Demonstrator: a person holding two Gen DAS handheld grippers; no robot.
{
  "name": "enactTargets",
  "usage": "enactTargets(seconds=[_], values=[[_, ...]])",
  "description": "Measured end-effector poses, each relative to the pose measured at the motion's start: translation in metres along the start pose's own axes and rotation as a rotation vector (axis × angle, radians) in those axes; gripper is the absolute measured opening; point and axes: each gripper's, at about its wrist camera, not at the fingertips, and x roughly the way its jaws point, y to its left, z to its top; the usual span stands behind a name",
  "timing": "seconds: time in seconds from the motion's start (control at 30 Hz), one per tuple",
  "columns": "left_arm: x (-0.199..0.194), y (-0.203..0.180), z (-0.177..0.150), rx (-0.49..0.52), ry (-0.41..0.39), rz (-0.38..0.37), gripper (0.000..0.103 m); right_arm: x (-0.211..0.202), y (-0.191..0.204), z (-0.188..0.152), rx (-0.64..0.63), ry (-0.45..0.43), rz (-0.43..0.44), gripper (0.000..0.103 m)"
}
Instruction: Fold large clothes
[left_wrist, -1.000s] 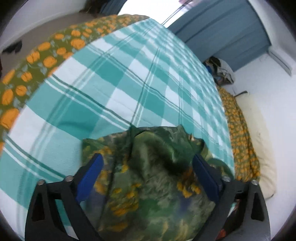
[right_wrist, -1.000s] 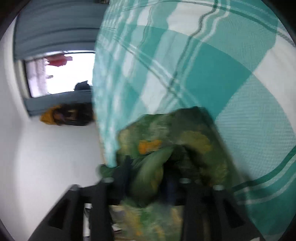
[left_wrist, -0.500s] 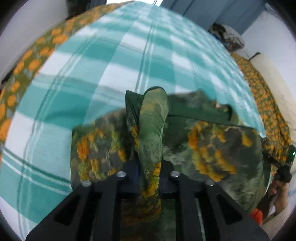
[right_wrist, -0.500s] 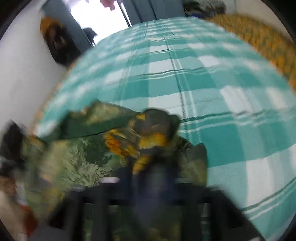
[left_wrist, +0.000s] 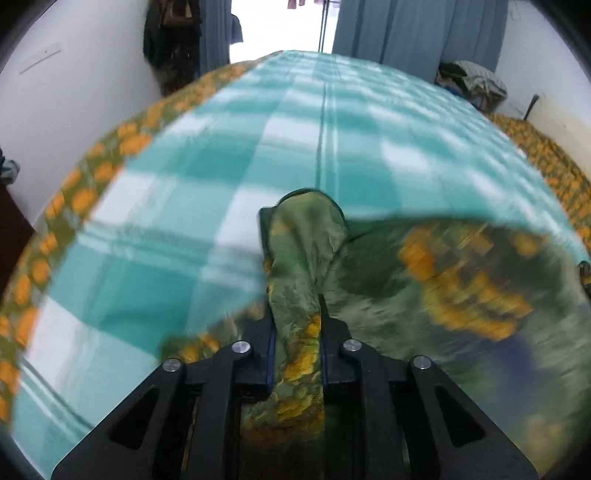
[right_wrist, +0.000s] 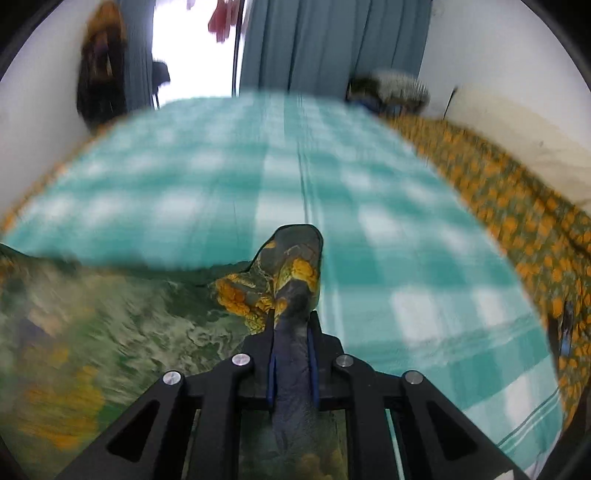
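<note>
left hand-held gripper opening, green garment pinched, over checked bedspread

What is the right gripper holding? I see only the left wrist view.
Observer: The right gripper is shut on a fold of the green and orange patterned cloth.
Operator: Where does the cloth go from there?
Observer: It spreads toward the left of that view, hiding the near left part of the teal and white checked bedsheet.
Operator: Which colour is between the pads?
Observer: A dark blue strip of the cloth.
</note>
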Motion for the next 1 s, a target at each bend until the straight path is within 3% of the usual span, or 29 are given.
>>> enactTargets(seconds=[0.1, 0.4, 1.0], values=[[0.006, 0.009, -0.014, -0.055, -0.048, -0.028, 0.022, 0.017, 0.005, -0.026, 0.035, -0.030, 0.002, 0.016], [0.016, 0.018, -0.014, -0.105, -0.052, -0.105, 0.023, 0.024, 0.002, -0.032, 0.087, -0.061, 0.014, 0.017], [0.016, 0.019, -0.014, -0.112, -0.053, -0.115, 0.024, 0.032, 0.002, -0.032, 0.111, -0.073, 0.039, 0.017]])
